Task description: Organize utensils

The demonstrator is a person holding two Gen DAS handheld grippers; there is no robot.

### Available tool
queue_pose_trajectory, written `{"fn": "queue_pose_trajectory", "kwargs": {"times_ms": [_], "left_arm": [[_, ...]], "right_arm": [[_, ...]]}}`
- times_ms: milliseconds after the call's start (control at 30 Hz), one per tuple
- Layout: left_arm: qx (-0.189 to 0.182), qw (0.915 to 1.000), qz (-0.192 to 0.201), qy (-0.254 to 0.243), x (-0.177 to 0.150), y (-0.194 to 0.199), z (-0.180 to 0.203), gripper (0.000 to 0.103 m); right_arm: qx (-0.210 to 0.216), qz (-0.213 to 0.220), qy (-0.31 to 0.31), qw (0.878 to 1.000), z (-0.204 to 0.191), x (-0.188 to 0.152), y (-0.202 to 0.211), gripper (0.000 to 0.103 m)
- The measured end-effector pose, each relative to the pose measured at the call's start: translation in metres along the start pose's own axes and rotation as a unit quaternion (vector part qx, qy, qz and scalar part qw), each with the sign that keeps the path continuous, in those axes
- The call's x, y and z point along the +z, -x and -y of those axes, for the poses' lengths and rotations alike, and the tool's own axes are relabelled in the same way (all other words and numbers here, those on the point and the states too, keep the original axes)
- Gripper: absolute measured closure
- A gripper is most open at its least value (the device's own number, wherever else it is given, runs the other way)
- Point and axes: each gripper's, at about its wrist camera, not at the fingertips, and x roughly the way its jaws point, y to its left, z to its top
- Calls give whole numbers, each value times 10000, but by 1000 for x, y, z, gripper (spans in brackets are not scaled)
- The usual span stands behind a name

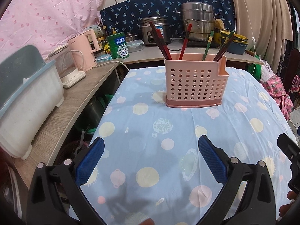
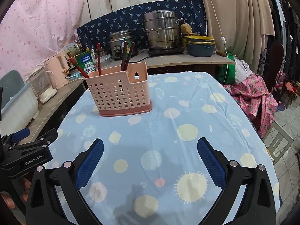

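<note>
A pink perforated utensil holder (image 1: pixel 195 83) stands upright on the blue planet-print tablecloth (image 1: pixel 168 131); it also shows in the right wrist view (image 2: pixel 120 93). Several red and dark chopsticks (image 1: pixel 163 43) and a green one (image 1: pixel 208 45) stand in it, leaning outward; they show in the right wrist view too (image 2: pixel 126 56). My left gripper (image 1: pixel 151 161) is open and empty, low over the cloth in front of the holder. My right gripper (image 2: pixel 150 162) is open and empty, in front and right of the holder. The left gripper's body (image 2: pixel 26 153) shows at the right view's left edge.
A wooden shelf (image 1: pixel 61 116) on the left carries a white-blue bin (image 1: pixel 28 101), a clear kettle (image 1: pixel 69 69) and a pink kettle (image 1: pixel 86 50). The back counter holds a rice cooker (image 1: pixel 155 30), steel pots (image 1: pixel 198 20) and bowls (image 2: pixel 200 45). Pink cloth (image 2: pixel 258 97) lies at the right.
</note>
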Motion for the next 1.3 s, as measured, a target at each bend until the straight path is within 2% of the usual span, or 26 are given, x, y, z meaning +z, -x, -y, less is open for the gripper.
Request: {"fn": "queue_pose_trajectory", "kwargs": {"times_ms": [600, 1300], "left_arm": [[298, 9994, 112, 134, -6, 11, -11, 7], [194, 9997, 33, 162, -6, 6, -12, 7]], "right_arm": [[-102, 62, 250, 9996, -16, -3, 8, 7], [-158, 64, 317, 9994, -19, -4, 8, 7]]}}
